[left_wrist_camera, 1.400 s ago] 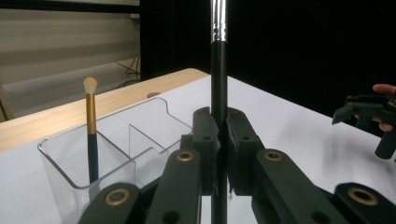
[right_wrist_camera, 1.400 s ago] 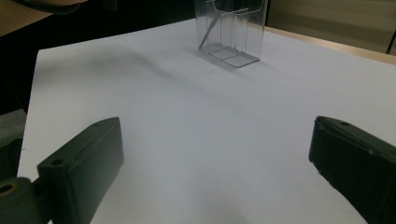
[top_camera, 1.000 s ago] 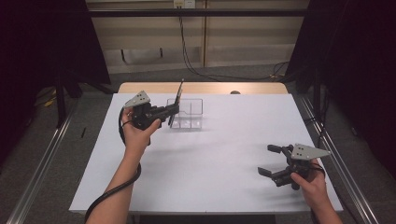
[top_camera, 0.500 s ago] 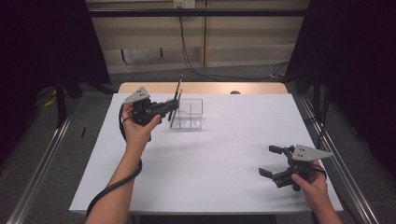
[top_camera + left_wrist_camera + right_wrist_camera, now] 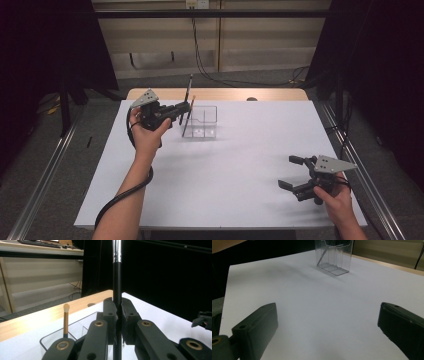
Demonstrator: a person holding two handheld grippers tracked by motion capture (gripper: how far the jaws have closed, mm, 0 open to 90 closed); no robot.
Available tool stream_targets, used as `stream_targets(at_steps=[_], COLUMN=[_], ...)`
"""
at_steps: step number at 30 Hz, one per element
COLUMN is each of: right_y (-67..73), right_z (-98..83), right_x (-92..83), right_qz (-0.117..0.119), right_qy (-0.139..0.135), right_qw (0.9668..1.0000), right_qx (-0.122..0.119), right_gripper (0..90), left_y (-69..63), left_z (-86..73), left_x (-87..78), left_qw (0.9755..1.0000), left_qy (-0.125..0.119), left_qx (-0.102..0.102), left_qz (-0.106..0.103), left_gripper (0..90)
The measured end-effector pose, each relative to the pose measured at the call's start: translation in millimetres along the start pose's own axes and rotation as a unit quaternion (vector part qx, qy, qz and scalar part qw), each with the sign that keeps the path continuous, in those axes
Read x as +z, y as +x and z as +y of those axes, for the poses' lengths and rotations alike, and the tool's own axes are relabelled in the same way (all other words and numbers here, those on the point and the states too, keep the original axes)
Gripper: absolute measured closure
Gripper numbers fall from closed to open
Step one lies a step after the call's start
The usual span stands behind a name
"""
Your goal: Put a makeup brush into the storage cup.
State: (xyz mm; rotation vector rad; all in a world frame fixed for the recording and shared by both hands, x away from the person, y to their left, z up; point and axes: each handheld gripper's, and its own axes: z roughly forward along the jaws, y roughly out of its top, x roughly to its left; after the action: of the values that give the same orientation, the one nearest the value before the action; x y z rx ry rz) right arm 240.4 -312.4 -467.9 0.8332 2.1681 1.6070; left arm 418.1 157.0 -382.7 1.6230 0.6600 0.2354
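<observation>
Left gripper [image 5: 181,111]: jaws clamped on black brush handle [image 5: 117,280], held upright above left end of clear organizer [image 5: 200,121] near far edge of table [image 5: 240,200].

Handling, judged: brush light, stiff, slim; smooth handle likely slippery and prone to pivot. Grip mid-handle, below silver ferrule [image 5: 117,251]; keep shaft vertical.

Organizer: transparent, divided into compartments; one tan-handled brush [image 5: 66,320] stands inside, which compartment unclear. Thin walls, likely tips easily.

Right gripper [image 5: 296,172]: jaws wide apart, nothing between them, near right front corner.
</observation>
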Motion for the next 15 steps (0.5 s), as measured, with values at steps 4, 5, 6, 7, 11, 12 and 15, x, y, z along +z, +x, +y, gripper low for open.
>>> stream_targets(at_steps=[4,5,6,7,11,12,15], right_y=[0.5,0.5,0.5,0.6,0.5,0.5,0.2], right_z=[0.7,0.7,0.6,0.6,0.8,0.7,0.5], right_x=[-0.2,-0.2,-0.2,-0.4,-1.0,-1.0,-1.2], right_qz=[-0.001,0.000,-0.001,-0.001,-0.001,-0.001,-0.001], right_qy=[-0.001,0.000,-0.001,-0.002,-0.003,-0.003,-0.003], right_qw=[1.0000,1.0000,1.0000,1.0000,1.0000,1.0000,1.0000], right_qx=[-0.002,-0.001,-0.002,-0.001,-0.001,-0.001,-0.002], right_gripper=[2.4,2.4,2.4,2.4,2.4,2.5,2.5], left_y=[2.7,3.7,4.8,5.4,7.9,8.1,8.9], left_z=[0.6,0.8,1.0,1.1,0.0,-0.2,-1.5], left_x=[1.6,2.0,3.0,3.7,7.3,7.8,10.5], left_qw=[1.0000,1.0000,0.9999,0.9999,0.9998,0.9998,0.9998], left_qy=[-0.004,-0.004,-0.005,-0.005,-0.010,-0.009,-0.010], left_qx=[-0.002,-0.004,-0.007,-0.006,-0.009,-0.009,-0.009], left_qz=[0.005,0.007,0.007,0.010,0.012,0.014,0.015], left_gripper=[84.0,84.0,84.0,84.0,84.0,84.0,84.1])
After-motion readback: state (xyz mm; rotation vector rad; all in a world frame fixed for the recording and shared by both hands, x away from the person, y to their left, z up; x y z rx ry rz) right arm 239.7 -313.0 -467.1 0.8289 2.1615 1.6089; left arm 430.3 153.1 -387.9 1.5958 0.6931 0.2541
